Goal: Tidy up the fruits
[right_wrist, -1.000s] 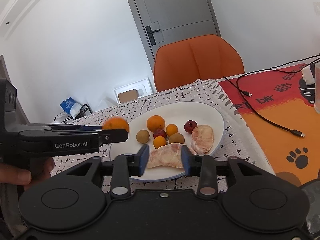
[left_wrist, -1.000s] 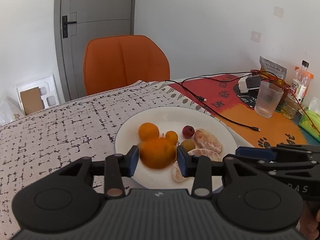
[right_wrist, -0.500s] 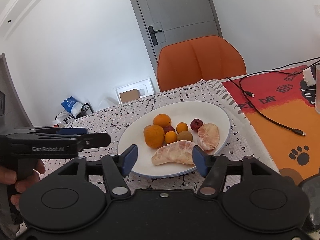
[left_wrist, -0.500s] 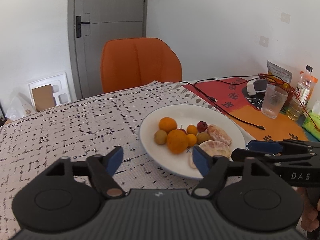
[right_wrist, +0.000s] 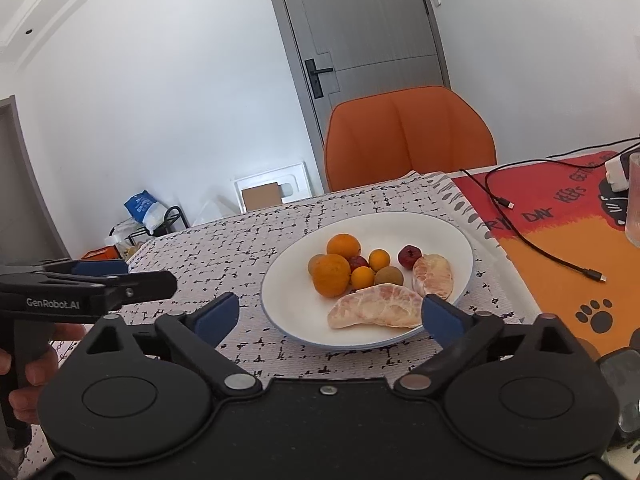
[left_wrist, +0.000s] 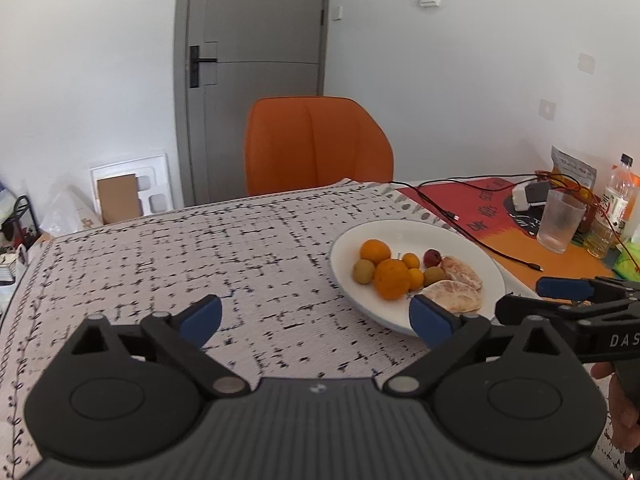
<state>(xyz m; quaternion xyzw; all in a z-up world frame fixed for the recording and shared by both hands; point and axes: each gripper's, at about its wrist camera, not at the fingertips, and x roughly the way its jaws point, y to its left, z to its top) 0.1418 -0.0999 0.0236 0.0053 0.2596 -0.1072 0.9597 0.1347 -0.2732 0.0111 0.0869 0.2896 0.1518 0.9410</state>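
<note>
White walls [left_wrist: 460,80], a grey door [left_wrist: 260,60], an orange chair [left_wrist: 316,144] behind the counter [left_wrist: 200,248], all in bright even light.

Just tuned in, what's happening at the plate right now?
A person holds a gripper in each hand in front of the white plate. The left gripper and the right gripper are both opening, with nothing gripped. The fruit all sits on the plate: two oranges, several small fruits, and two peeled citrus segments near the front rim.
</note>
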